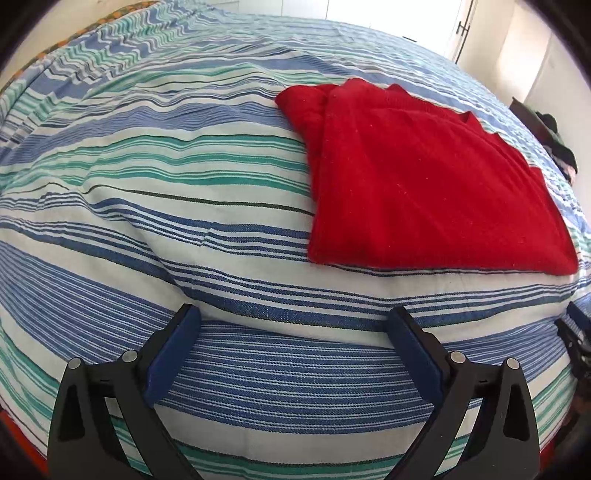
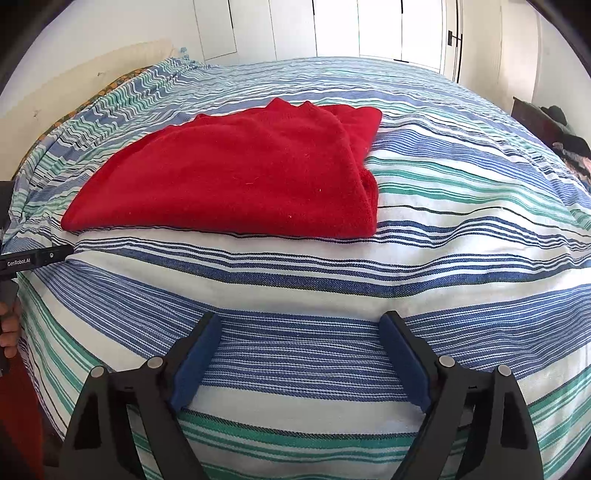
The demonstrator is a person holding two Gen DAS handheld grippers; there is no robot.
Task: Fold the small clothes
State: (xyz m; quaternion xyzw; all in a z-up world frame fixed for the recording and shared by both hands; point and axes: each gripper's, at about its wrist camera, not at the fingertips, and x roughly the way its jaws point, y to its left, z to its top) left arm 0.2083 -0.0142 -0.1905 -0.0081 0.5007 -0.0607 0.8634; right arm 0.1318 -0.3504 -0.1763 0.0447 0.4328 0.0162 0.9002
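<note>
A: What's the biggest thing under you?

B: Your bed cover [image 2: 295,266], a woven cotton spread in blue, teal and white stripes with thin black lines, puffed and softly wrinkled over the mattress. White cupboard doors [image 2: 295,29] stand behind it.

A: And the garment?

B: Your red knit garment [image 2: 236,177] lies folded flat on the cover, a fuzzy, roughly four-sided slab with a thick rolled fold along one side. From your left wrist it sits up and to the right [image 1: 424,177], well apart from both claws.

A: The claws?

B: Your left gripper [image 1: 293,317] is spread wide, blue padded fingers [image 1: 171,350] over bare stripes, nothing between them. Your right gripper [image 2: 301,325] is spread too, empty, hovering near the cover's near edge.
</note>
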